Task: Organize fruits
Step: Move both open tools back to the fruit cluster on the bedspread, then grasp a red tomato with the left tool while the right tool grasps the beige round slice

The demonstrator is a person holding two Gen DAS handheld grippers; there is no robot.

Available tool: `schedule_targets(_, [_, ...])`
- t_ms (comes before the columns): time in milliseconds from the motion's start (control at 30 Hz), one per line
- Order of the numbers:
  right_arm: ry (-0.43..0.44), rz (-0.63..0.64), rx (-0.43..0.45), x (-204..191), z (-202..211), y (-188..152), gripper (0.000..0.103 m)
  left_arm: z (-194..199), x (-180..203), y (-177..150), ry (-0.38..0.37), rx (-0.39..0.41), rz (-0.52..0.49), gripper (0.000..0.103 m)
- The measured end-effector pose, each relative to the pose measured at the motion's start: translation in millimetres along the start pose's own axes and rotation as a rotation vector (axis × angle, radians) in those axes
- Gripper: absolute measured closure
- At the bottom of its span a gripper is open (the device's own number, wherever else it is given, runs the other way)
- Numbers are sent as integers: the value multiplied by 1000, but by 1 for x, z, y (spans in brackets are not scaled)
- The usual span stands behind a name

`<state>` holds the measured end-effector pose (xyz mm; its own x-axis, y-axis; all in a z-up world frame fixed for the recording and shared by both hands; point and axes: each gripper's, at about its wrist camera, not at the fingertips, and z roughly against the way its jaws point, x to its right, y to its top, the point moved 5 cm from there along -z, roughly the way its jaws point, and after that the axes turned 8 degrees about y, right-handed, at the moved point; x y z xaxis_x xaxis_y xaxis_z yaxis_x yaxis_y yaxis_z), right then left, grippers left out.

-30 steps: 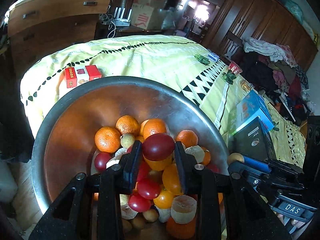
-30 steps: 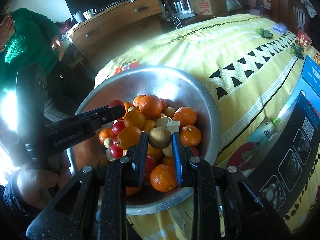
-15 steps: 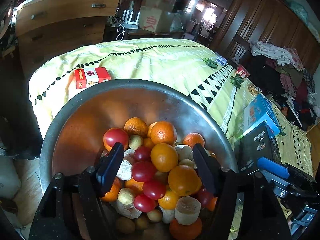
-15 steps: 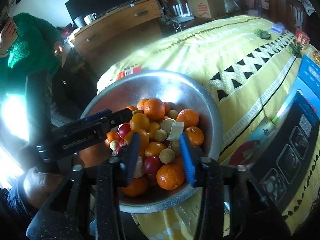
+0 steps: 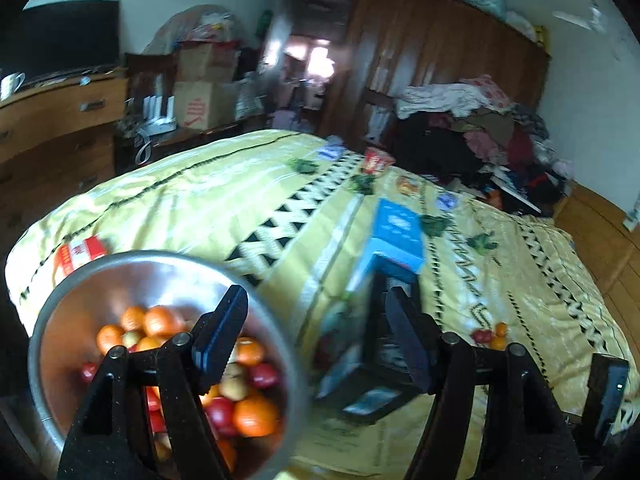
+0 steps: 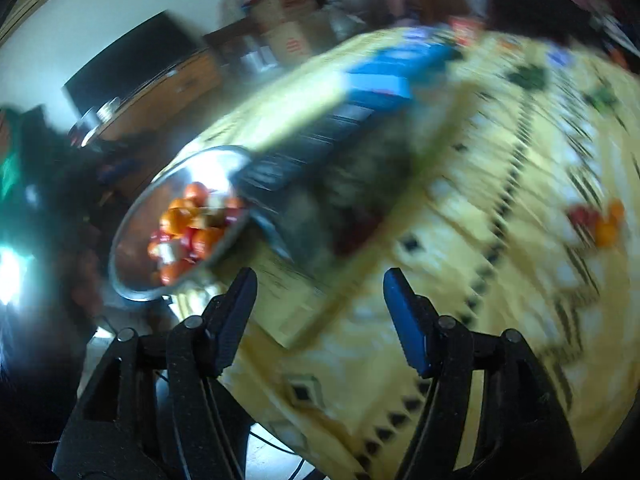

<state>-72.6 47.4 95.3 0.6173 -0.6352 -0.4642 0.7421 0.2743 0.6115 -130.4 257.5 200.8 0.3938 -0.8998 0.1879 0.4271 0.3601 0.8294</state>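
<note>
Right view is motion-blurred, fruit types unreadable. We have both claws released, empty: left (image 5: 316, 334), right (image 6: 320, 312). Bowl (image 5: 60, 308) of fruit (image 5: 248, 412) sits left of both; small fruit pile (image 5: 490, 336) lies far right of bowl.

The right wrist view is smeared throughout by motion blur. In it the round silver metal bowl (image 6: 132, 216) holds fruit that reads only as orange, red and pale blotches, and its far rim is covered by the dark, blue-ended boxes (image 6: 320, 148), whose printing cannot be read. A small red and orange cluster of fruit (image 6: 598, 222) on the yellow patterned bedspread (image 6: 500, 152) is too streaked to count.

In the left wrist view the bowl (image 5: 52, 324) is soft and blurred, and the black left fingers (image 5: 224, 332) hide part of its fruit pile. The black box behind the blue box (image 5: 396, 236) is blurred. The distant fruit cluster (image 5: 490, 336) is too small to identify.
</note>
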Motion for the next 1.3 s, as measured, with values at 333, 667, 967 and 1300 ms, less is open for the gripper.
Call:
schedule_targets(333, [-136, -222, 86, 108, 72, -37, 35, -51, 204, -43, -334, -160, -234, 30])
schedule_targets(667, [-132, -324, 121, 163, 100, -62, 35, -211, 305, -128, -372, -417, -352, 43])
schedule_targets(967, [-159, -392, 138, 207, 114, -68, 35, -270, 343, -169, -380, -491, -443, 58])
schedule_targets(1300, [-158, -410, 136, 223, 110, -68, 35, -290, 358, -169, -406, -490, -448, 58])
